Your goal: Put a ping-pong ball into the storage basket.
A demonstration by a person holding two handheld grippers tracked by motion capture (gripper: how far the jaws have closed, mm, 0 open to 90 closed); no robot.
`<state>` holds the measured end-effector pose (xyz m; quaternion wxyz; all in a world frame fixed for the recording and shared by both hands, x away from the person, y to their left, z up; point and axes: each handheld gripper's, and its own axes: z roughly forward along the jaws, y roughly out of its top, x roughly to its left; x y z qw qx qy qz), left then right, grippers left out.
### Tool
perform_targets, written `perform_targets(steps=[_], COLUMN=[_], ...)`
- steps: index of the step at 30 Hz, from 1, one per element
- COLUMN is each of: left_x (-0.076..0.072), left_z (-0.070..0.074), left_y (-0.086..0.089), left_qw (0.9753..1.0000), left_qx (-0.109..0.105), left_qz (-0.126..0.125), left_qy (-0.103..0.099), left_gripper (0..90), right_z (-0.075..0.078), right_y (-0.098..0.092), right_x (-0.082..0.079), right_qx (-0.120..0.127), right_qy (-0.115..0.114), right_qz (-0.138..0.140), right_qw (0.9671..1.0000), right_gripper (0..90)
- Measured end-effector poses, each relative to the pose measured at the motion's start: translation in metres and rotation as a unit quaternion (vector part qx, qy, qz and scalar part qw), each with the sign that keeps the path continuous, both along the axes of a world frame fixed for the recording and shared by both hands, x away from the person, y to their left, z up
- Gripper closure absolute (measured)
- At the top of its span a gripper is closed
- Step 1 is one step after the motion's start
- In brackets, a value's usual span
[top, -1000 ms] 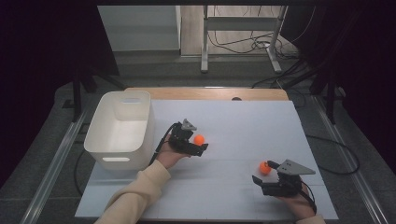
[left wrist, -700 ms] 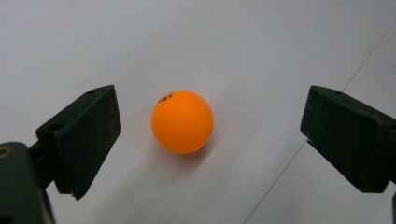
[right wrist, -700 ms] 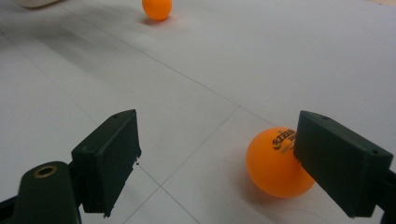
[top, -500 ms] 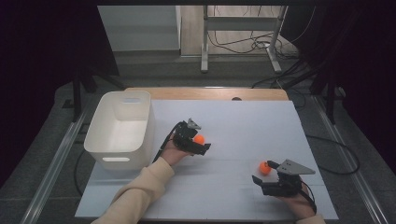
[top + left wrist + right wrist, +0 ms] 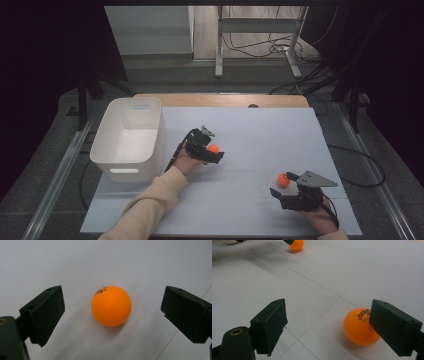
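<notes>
now the left gripper (image 5: 214,150) has shifted slightly right, jaws spread around its orange ball (image 5: 111,305) (untouched); the right gripper (image 5: 327,327) stays put, jaws spread, second ball (image 5: 359,326) against one jaw.

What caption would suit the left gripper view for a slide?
Open left claw straddling an orange ping-pong ball on the white table, jaws clear of it.

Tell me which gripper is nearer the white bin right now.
Left. The left gripper sits just right of the white bin, jaws open around an orange ball. The right gripper is far off toward the table's near right corner.
</notes>
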<state>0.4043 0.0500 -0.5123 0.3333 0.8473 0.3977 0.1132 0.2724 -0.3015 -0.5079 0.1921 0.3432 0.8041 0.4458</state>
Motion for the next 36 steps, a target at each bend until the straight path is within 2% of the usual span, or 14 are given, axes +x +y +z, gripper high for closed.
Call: perform_targets(steps=[5,19,24,30,36], left_x=[0.004,0.009,0.008,0.008,0.007], left_z=[-0.004,-0.012,-0.014,-0.014,-0.013], left_y=[0.001,-0.005,-0.005,-0.005,-0.005], left_qw=[1.0000,0.9998,0.9996,0.9995,0.9995], left_qx=[0.003,0.011,0.018,0.015,0.020], left_qz=[0.003,-0.007,-0.014,-0.018,-0.020], left_qy=[0.005,0.015,0.016,0.020,0.015], left_gripper=[6.0,7.5,12.6,19.6,25.8], right_z=[0.000,0.000,0.000,0.000,0.000], right_y=[0.000,-0.001,-0.001,-0.001,-0.001], right_x=[0.000,0.000,0.000,0.000,0.000], right_qx=[-0.001,-0.001,0.000,0.000,0.000], right_qy=[0.000,0.001,0.000,0.000,-0.001], right_qz=[0.000,-0.002,0.000,0.000,0.000], right_qw=[1.0000,1.0000,1.0000,1.0000,1.0000], right_gripper=[15.2,15.2,15.2,15.2,15.2])
